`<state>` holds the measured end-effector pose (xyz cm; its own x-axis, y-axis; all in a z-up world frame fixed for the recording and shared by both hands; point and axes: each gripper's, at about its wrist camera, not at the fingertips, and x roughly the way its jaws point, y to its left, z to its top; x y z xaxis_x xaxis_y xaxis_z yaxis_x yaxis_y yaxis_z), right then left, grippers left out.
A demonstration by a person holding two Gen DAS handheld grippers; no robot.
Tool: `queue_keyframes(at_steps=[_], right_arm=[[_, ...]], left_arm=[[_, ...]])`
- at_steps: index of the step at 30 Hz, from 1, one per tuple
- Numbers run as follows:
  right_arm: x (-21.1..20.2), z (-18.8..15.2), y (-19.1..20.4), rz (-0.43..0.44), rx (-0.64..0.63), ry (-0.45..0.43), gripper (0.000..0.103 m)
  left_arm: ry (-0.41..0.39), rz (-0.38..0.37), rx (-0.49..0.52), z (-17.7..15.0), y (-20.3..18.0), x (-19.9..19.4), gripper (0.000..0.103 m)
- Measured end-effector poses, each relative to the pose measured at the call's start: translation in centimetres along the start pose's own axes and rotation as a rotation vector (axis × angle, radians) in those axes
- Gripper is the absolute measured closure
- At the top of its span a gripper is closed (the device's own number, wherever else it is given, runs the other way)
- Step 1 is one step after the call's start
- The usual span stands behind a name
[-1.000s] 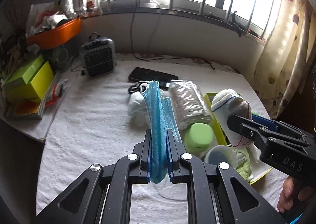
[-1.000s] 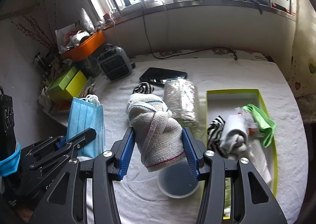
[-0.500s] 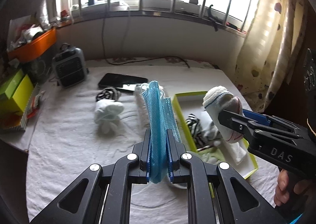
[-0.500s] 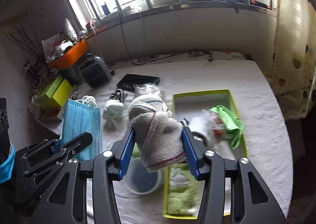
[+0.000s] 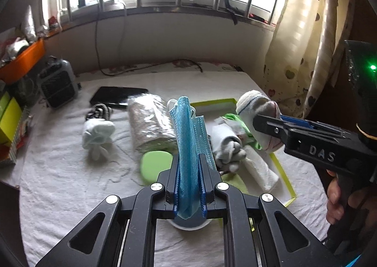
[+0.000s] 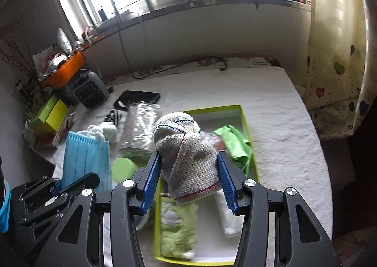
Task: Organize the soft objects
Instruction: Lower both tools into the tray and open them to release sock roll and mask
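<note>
My left gripper [image 5: 189,161] is shut on a stack of blue face masks [image 5: 188,135], held upright above the white towel; the masks also show in the right wrist view [image 6: 86,161]. My right gripper [image 6: 188,161] is shut on a rolled grey-white sock bundle [image 6: 188,151] and holds it over the yellow-green box [image 6: 243,114]. In the left wrist view the bundle [image 5: 256,109] hangs above the box [image 5: 280,170], right of the masks. The box holds a green cloth [image 6: 234,139], a white roll [image 5: 259,168] and a grey sock pair [image 5: 227,149].
On the towel lie a white sock ball [image 5: 97,135], a striped sock [image 5: 99,110], a plastic-wrapped roll [image 5: 150,123], a green lid [image 5: 155,163], a black phone [image 5: 117,96] and a bowl [image 5: 188,224] under my left gripper. A small heater [image 5: 57,83] and green boxes [image 6: 48,114] stand left.
Both grippers have moved right with their loads. The sock bundle now hangs over the box, and the masks stand near the box's left edge.
</note>
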<state>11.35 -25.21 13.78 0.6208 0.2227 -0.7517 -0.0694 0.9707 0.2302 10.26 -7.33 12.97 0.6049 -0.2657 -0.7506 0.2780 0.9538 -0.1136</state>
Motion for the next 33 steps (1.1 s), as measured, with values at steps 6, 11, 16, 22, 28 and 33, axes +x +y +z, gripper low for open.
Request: queue_keyframes(at_steps=[6,11,16,22,28,33], right_arm=[[0.7,0.3,-2.0,-0.035,0.011,0.016,0.054],[1.5,0.9,-2.6,-0.047,-0.005,0.027,0.054],[3.2,1.9,-3.5,-0.06,-0.04,0.054,0.054],[5.2,1.9,-4.5,-0.04,-0.091,0.109,0.054],[6.5,1.7,-4.9,-0.036,-0.144,0.133,0.054],[6.9,1.3,-4.7,-0.024,-0.209,0.143,0.054]], left_arm=[[0.022,-0.016,0.013,0.0,-1.0,1.2,0.091],[0.031,-0.033,0.023,-0.1,-1.8,2.0,0.091],[0.054,-0.06,0.036,-0.3,-3.2,3.2,0.091],[0.112,-0.1,0.059,-1.5,-5.2,5.7,0.091],[0.14,-0.124,0.084,-2.5,-7.1,7.2,0.091],[0.163,-0.135,0.108,-3.0,-8.6,8.5,0.091]])
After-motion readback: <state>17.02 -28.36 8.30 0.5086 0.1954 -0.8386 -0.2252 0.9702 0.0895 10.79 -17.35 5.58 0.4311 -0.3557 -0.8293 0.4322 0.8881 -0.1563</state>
